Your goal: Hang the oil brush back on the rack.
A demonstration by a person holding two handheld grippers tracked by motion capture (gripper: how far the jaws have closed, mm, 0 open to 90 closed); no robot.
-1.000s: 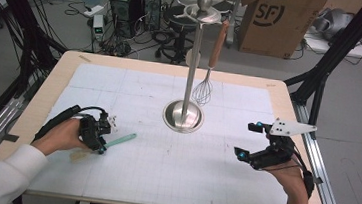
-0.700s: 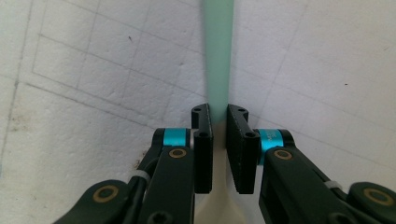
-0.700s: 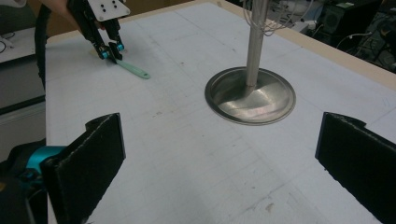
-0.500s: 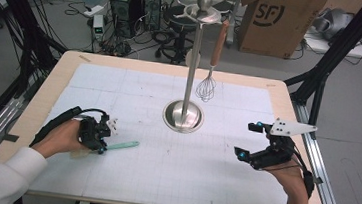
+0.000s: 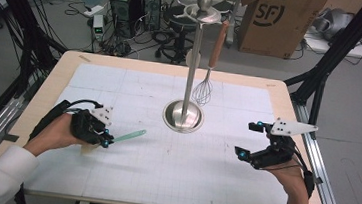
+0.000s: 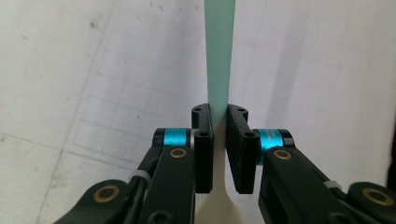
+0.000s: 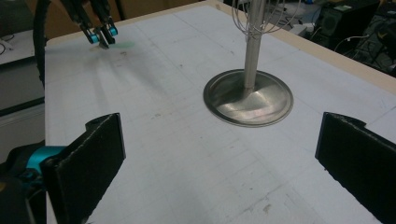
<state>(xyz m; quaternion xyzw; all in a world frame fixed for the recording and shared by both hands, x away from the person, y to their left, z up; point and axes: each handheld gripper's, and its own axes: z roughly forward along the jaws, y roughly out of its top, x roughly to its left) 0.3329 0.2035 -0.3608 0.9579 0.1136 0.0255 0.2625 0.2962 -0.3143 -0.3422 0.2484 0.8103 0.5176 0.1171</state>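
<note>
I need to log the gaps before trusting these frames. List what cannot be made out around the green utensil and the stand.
- Green utensil: its far end runs off the top edge of the left gripper view.
- Same utensil's pale end: in the high view the left gripper and hand hide it.
- Stand: its top is cut off by the upper edge of the right gripper view.
- Whisk: how it hangs from the stand is too small to tell in the high view.

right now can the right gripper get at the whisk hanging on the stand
Probably yes. The right gripper is open and holds nothing, and bare mat lies between it and the whisk, which hangs on the stand's near right side. The left gripper is far off, shut on the spatula.
</note>
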